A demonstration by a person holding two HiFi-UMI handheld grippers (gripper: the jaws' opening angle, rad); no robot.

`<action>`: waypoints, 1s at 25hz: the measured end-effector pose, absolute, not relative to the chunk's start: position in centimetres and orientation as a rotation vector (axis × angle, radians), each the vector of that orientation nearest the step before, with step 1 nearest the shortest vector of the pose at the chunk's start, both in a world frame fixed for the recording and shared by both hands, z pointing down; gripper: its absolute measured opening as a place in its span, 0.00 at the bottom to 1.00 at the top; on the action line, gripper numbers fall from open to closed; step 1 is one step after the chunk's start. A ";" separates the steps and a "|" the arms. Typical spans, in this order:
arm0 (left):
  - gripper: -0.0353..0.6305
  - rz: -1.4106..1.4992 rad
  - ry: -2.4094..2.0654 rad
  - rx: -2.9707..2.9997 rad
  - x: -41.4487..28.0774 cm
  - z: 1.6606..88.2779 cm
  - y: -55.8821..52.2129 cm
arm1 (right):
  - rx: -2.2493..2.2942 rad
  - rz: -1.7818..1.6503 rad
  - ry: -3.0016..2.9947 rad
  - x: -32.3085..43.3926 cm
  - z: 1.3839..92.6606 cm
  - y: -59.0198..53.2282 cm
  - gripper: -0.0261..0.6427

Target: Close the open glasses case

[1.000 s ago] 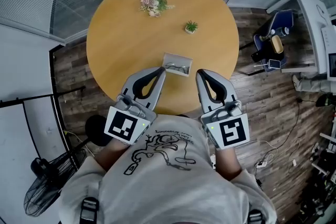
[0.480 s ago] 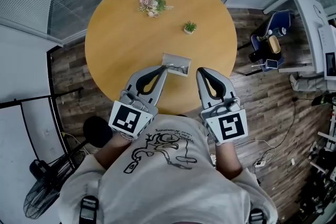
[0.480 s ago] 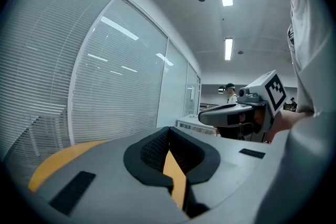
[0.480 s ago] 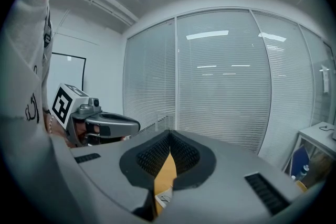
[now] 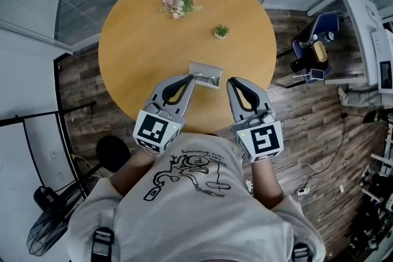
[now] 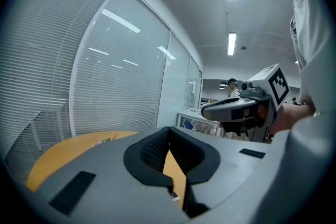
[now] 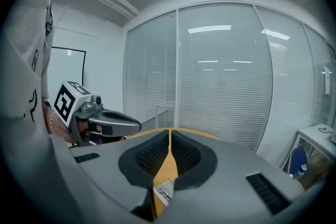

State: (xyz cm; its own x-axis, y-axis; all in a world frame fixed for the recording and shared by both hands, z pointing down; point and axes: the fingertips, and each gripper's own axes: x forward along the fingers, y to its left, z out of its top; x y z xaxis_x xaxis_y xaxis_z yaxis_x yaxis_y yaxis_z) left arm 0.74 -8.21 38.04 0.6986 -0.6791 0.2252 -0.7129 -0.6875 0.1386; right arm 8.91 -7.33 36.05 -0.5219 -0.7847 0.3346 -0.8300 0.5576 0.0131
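head view: the left tool [image 5: 189,78] and right tool [image 5: 233,81] have edged slightly inward, tips either side of the glasses case [image 5: 206,75], which lies open at centre frame on the table [image 5: 141,40].
left gripper view: jaws clenched, empty.
right gripper view: jaws clenched on nothing, case low centre. closing looks near, not begun.

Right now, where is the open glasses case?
In the head view, the glasses case lies on the round table near the person's edge, just beyond the left gripper and right gripper.
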 end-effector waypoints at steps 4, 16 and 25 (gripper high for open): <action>0.08 0.272 -1.115 2.675 0.7 39.9 -8.5 | 1.329 0.222 -2.460 9.0 37.5 -7.7 0.08; 0.08 0.401 -1.085 2.609 0.2 46.6 -8.8 | 1.282 0.201 -2.380 8.9 44.7 -8.2 0.10; 0.08 0.477 -1.060 2.561 -0.2 50.7 -9.2 | 1.249 0.239 -2.341 8.9 48.7 -8.7 0.11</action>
State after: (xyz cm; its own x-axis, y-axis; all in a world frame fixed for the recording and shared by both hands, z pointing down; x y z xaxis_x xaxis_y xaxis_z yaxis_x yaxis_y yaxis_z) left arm -0.17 -9.16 50.73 0.6677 -0.6130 0.4224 -0.7226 -0.6701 0.1697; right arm 8.88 -8.70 48.66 -0.4733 -0.7364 0.4835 -0.8190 0.5700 0.0664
